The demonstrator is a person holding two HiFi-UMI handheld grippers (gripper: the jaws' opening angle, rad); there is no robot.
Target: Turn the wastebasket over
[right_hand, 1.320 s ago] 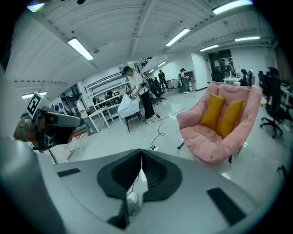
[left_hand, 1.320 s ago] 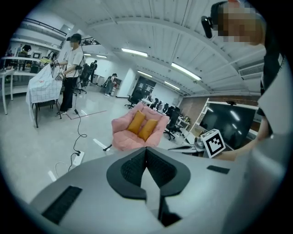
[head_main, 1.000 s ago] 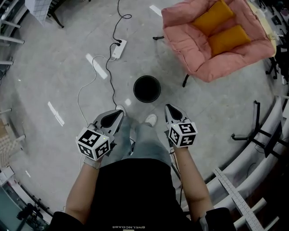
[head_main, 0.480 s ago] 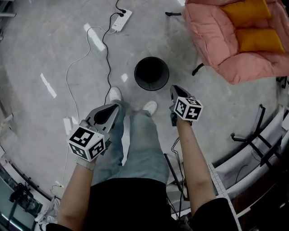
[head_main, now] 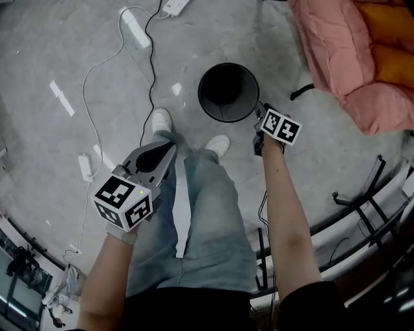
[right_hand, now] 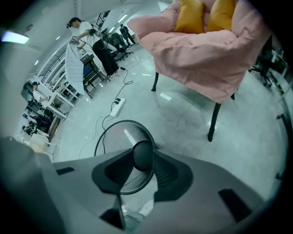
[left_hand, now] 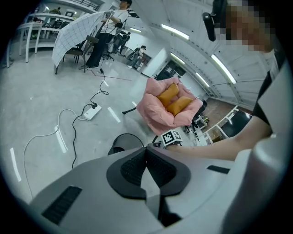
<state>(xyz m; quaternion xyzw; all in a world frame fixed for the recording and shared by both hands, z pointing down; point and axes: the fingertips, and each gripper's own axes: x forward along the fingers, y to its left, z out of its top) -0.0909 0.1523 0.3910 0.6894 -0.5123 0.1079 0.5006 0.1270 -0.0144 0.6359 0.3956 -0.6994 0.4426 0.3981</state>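
Right gripper (head_main: 260,110) opening (wastebasket (head_main: 228,92) rim between jaws) | left gripper (head_main: 167,150) pressed together

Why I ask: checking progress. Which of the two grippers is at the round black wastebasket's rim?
The right gripper, jaws opening with the round black wastebasket rim seen between them; the shut left gripper hangs over the person's jeans.

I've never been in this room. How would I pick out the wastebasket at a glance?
Find the big pink chair with orange cushions. On the grey floor just beside it, ahead of the person's white shoes, stands the wastebasket. It is the only round, black, open-topped thing there; its neighbours are a white power strip and thin cables.
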